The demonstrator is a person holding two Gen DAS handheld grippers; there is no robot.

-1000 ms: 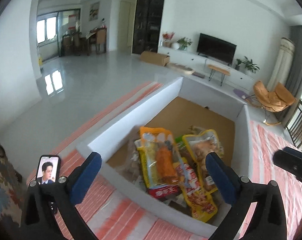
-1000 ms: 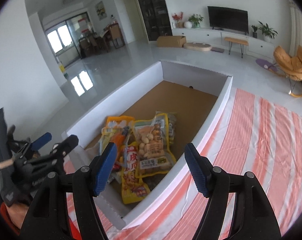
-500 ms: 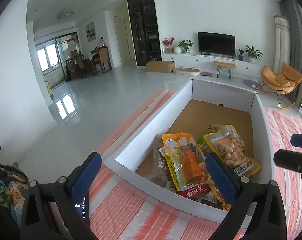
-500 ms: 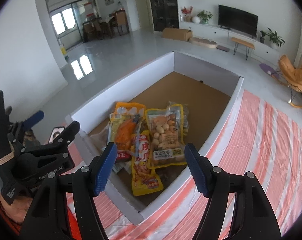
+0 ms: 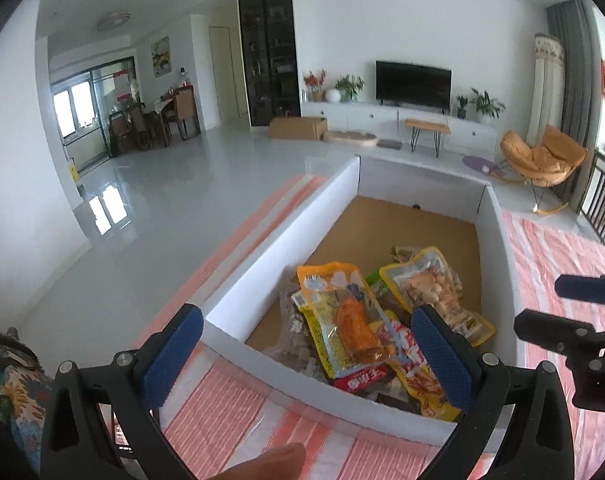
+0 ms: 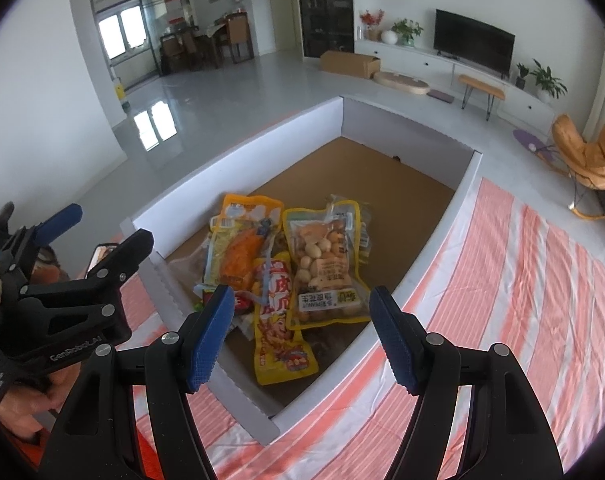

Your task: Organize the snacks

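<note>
I hold my left gripper (image 5: 308,354) and my right gripper (image 6: 302,334) side by side above the near end of the white box (image 6: 238,160), both spread wide, gripping nothing.

snack packets (image 6: 286,268) piled flat, overlapping, in white box (image 6: 222,168)

Left gripper (image 5: 306,354): black frame, two fingers faced with dimpled blue pads (image 5: 173,360), silver screw heads along each finger base. Right gripper (image 6: 301,332): same black build, blue textured pads (image 6: 211,330), round silver screws. At the left of the right wrist frame, white "GenRobot.AI" lettering on the black body. Bare skin at lower left; black cuff with small white print.
</note>
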